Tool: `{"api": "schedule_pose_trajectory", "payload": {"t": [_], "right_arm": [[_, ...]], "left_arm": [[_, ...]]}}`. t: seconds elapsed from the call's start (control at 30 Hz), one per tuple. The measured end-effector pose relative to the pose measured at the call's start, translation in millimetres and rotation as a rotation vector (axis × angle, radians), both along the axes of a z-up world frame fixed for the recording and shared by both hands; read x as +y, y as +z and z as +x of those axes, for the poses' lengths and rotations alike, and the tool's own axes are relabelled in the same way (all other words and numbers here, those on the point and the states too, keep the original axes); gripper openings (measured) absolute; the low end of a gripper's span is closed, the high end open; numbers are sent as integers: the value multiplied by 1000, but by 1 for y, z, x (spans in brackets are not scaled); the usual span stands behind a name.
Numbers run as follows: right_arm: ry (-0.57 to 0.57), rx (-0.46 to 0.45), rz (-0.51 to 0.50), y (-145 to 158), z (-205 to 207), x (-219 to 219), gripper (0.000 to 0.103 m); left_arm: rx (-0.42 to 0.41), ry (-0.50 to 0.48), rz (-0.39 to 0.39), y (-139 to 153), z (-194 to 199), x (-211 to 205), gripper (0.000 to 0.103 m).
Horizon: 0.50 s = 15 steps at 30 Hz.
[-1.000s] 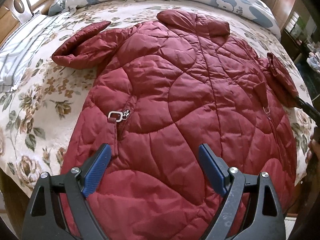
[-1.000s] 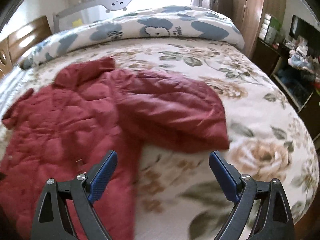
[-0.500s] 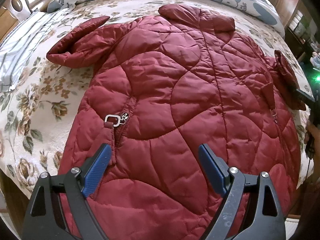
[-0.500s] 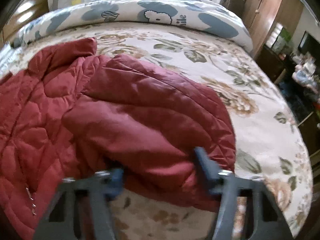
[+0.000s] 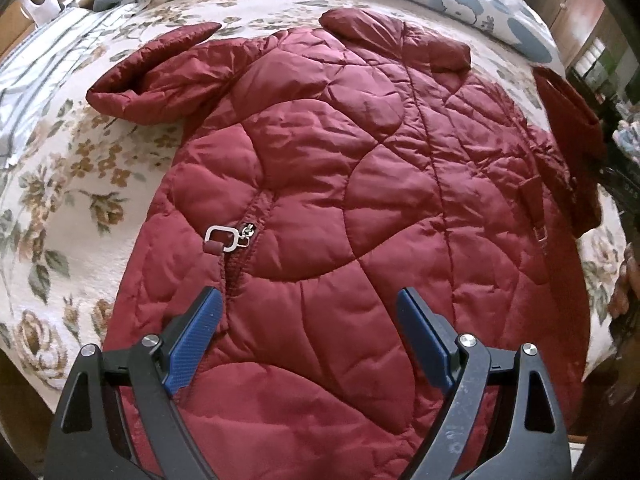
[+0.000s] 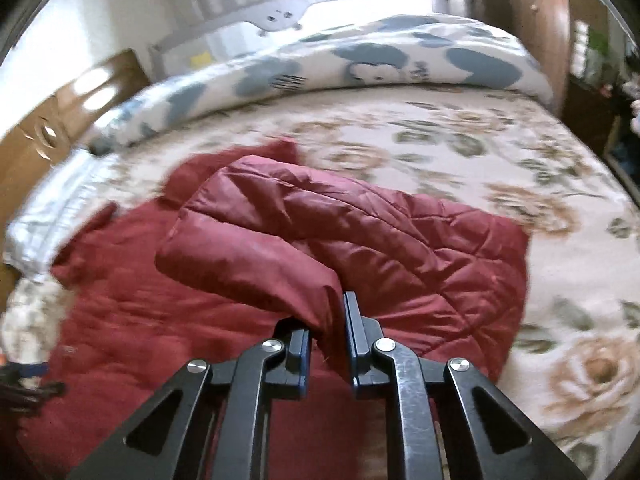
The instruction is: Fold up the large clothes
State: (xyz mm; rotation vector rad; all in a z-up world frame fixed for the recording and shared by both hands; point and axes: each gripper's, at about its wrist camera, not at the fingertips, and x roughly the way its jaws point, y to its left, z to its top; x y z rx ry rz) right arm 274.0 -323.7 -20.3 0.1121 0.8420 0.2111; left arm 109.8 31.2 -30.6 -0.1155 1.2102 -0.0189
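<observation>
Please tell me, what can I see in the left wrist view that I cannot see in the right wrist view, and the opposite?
Only the left wrist view shows the whole front of the red jacket, its silver zipper pull, the other sleeve lying out on the bed and the open left gripper over the hem. Only the right wrist view shows the right gripper with its jaws shut on the sleeve end, and a grey bed rail. Both show the jacket, the floral bedspread and the blue-patterned quilt.

Bare floral bedspread [image 6: 460, 152] beyond jacket [image 5: 360, 200], rolled duvet [image 6: 400, 68] bounding far side
</observation>
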Motion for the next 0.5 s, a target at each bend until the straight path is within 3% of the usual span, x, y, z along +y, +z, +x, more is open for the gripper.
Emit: {"api": "schedule_pose_trajectory", "payload": {"t": [0.23,0.5], "right_arm": [[127,25,76,-8,4,71,14],[189,77,140,-37,21,129,14]], "left_arm": [[-35,12,-42,6,3,15,90],[-25,46,-222,4,25,41,90]]}}
